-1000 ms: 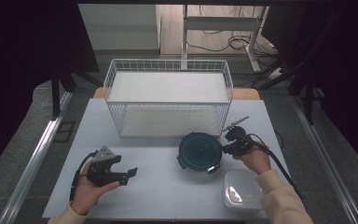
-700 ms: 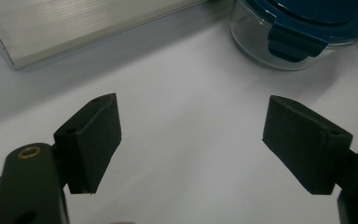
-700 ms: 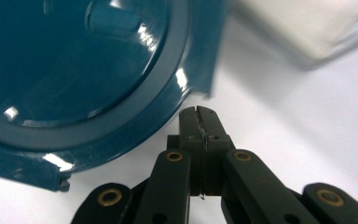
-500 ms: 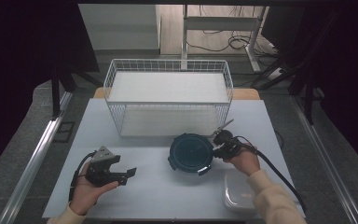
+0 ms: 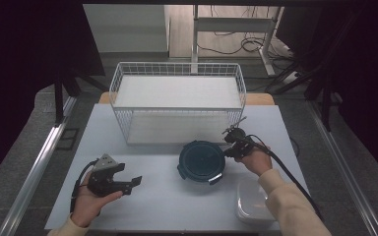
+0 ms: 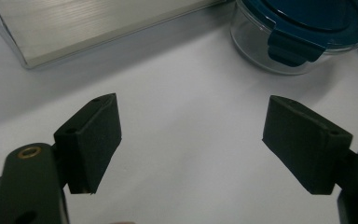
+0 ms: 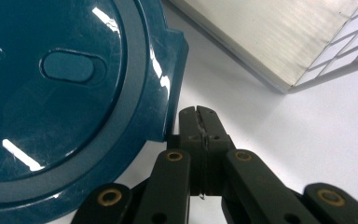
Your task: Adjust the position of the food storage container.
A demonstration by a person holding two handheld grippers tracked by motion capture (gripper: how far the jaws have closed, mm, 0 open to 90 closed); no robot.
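- Teal lid on glass: the round container (image 5: 202,161) sits upright on the bench (image 5: 177,206), just in front of the wire basket (image 5: 177,101), with a clear plastic tub (image 5: 253,199) near its right front.
- Your right hand-held gripper (image 5: 228,150) is clenched with its jaws pressed flat together, tips right beside a lid latch at the container's right edge; the right gripper view shows nothing between them.
- It looks like a push, so keep the tips low against the rim and go steadily — a high contact could flip the latch.
- Your left hand-held gripper (image 5: 137,182) is released, jaws wide, well to the left and pointing at the container.
- Being round, it has no long axis — its lid faces straight up, with latches spaced around the rim.
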